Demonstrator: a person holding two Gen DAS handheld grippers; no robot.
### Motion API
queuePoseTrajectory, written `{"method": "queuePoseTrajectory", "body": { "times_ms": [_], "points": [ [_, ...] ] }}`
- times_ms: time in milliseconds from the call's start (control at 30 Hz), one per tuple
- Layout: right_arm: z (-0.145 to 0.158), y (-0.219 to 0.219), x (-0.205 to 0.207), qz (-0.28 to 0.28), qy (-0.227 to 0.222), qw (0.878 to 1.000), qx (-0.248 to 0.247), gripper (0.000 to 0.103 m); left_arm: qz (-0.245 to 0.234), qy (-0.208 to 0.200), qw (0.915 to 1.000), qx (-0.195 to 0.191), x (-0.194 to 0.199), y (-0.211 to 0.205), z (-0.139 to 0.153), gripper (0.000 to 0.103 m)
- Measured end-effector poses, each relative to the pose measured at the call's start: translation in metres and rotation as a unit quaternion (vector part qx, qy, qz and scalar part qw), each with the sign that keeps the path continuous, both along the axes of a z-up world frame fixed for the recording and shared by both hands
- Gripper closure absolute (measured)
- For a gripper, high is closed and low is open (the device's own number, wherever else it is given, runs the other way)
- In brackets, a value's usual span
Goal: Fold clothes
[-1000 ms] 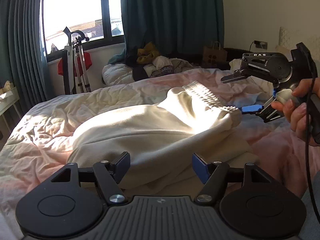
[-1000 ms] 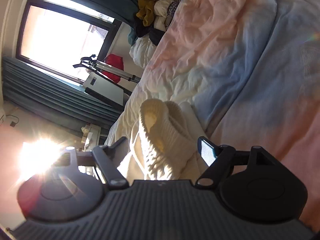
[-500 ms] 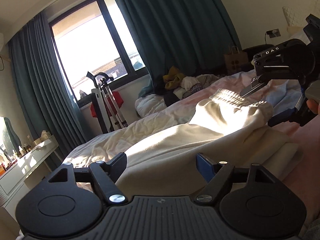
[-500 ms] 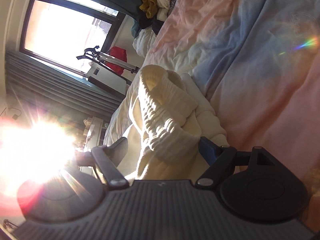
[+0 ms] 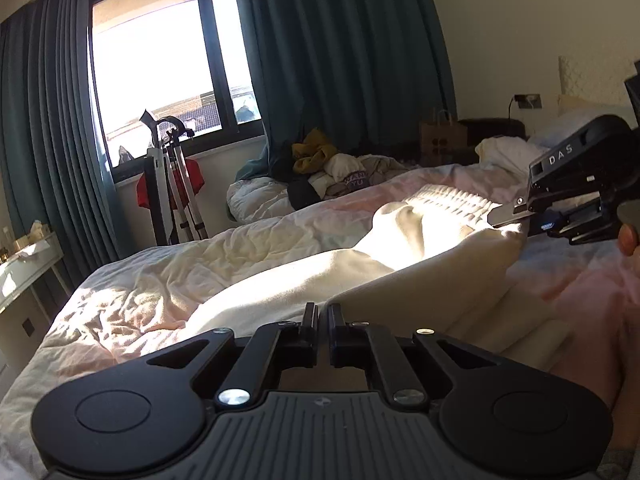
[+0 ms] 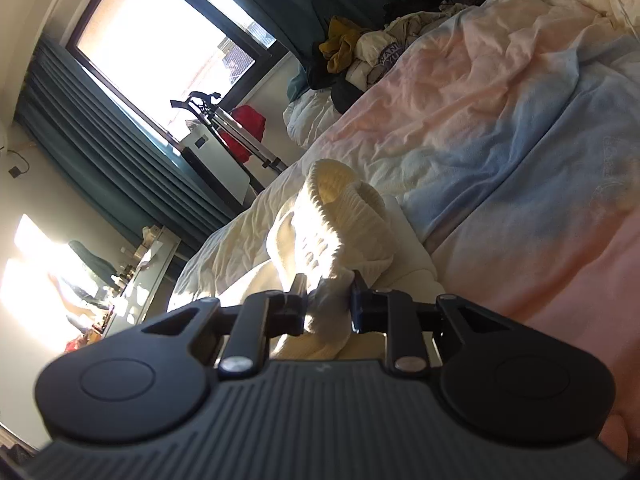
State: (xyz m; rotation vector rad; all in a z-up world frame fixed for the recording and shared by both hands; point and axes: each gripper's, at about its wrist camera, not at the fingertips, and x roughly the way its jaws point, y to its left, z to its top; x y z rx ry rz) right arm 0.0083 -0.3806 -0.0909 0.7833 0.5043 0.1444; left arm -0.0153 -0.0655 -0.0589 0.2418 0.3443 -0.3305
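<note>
A cream garment (image 5: 400, 268) with a ribbed waistband (image 6: 348, 216) lies on the bed. My left gripper (image 5: 323, 322) is shut, its jaws nearly together on a thin edge of the cream cloth at the near end. My right gripper (image 6: 330, 304) is shut on a bunched piece of the ribbed waistband. In the left wrist view the right gripper (image 5: 532, 220) holds the waistband corner at the far right, with the cloth stretched between the two grippers.
The bed has a crumpled pink, blue and cream duvet (image 6: 500, 128). A heap of clothes (image 5: 332, 168) lies at its far end by teal curtains (image 5: 340, 48). A folded stand (image 5: 176, 184) stands under the window, a white shelf (image 5: 24, 260) at left.
Both grippers went from open around the garment to shut on it. The left wrist view tilted up, then levelled; the right gripper closed on the waistband.
</note>
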Motion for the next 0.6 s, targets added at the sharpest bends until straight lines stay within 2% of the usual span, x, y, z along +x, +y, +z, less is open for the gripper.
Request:
{"method": "queuePoseTrajectory", "body": {
  "times_ms": [100, 233, 333, 433, 500, 533, 567, 600],
  "points": [
    [0.002, -0.003, -0.022, -0.027, -0.005, 1.0, 0.014, 0.08, -0.026, 0.038, 0.9983, -0.036, -0.009, 0.014, 0.007, 0.096],
    [-0.017, -0.003, -0.025, -0.044, 0.062, 0.997, 0.009, 0.08, -0.027, 0.106, 0.9927, -0.052, 0.001, 0.017, -0.006, 0.095],
    [-0.022, -0.004, -0.021, -0.038, 0.079, 0.996, 0.016, 0.08, -0.022, 0.124, 0.9891, -0.077, 0.003, 0.024, -0.005, 0.092],
    [-0.015, -0.002, -0.026, -0.033, 0.06, 0.998, 0.015, 0.075, -0.019, 0.13, 0.9828, -0.129, 0.001, 0.039, 0.005, 0.06],
    [-0.012, -0.001, -0.026, -0.03, 0.06, 0.998, 0.008, 0.068, -0.009, 0.131, 0.9794, -0.153, -0.001, 0.047, 0.013, 0.033],
    [-0.01, -0.001, -0.026, -0.03, 0.063, 0.998, 0.003, 0.066, -0.003, 0.133, 0.9779, -0.161, 0.0, 0.051, 0.017, 0.027],
    [-0.009, 0.0, -0.025, -0.03, 0.066, 0.997, -0.004, 0.058, 0.004, 0.136, 0.9763, -0.168, 0.002, 0.056, 0.021, 0.017],
    [-0.008, 0.0, -0.025, -0.031, 0.069, 0.997, -0.011, 0.043, 0.012, 0.138, 0.9746, -0.176, 0.004, 0.06, 0.025, 0.014]
  ]
}}
